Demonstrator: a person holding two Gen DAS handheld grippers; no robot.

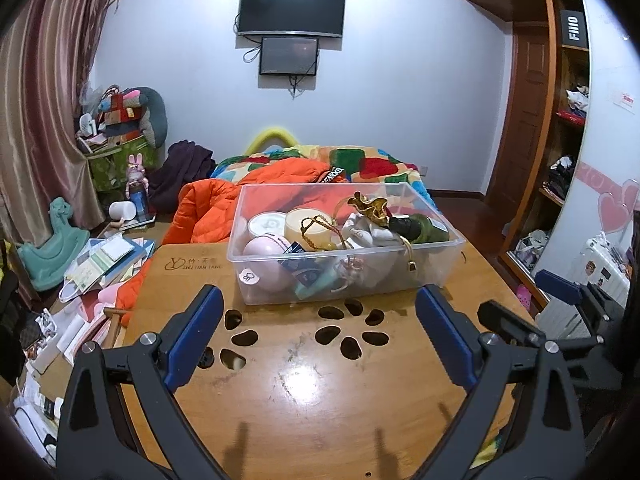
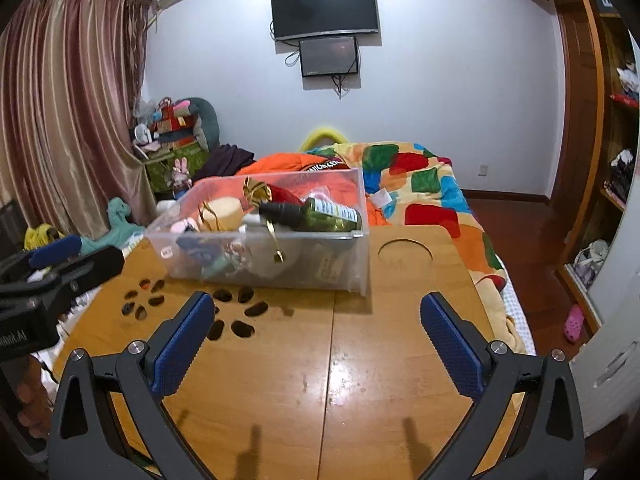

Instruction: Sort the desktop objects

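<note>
A clear plastic bin [image 1: 436, 264] stands at the far side of the wooden lap table [image 1: 304, 400]. It holds a pink round case [image 1: 262, 258], two round tins [image 1: 266, 224], a white pouch [image 1: 370, 236], a gold bow [image 1: 368, 206] and a dark green bottle [image 1: 420, 228]. The bin [image 2: 344, 256] and bottle [image 2: 320, 216] also show in the right wrist view. My left gripper [image 1: 320, 320] is open and empty, above the table in front of the bin. My right gripper [image 2: 312, 320] is open and empty, to the right of the left one.
The table has paw-shaped cut-outs [image 1: 348, 332] and a round cup recess [image 2: 405, 257]. It sits on a bed with an orange jacket [image 1: 208, 208] and a patchwork blanket [image 2: 432, 184]. Papers and books [image 1: 104, 264] lie on the left. A wardrobe [image 1: 560, 160] stands on the right.
</note>
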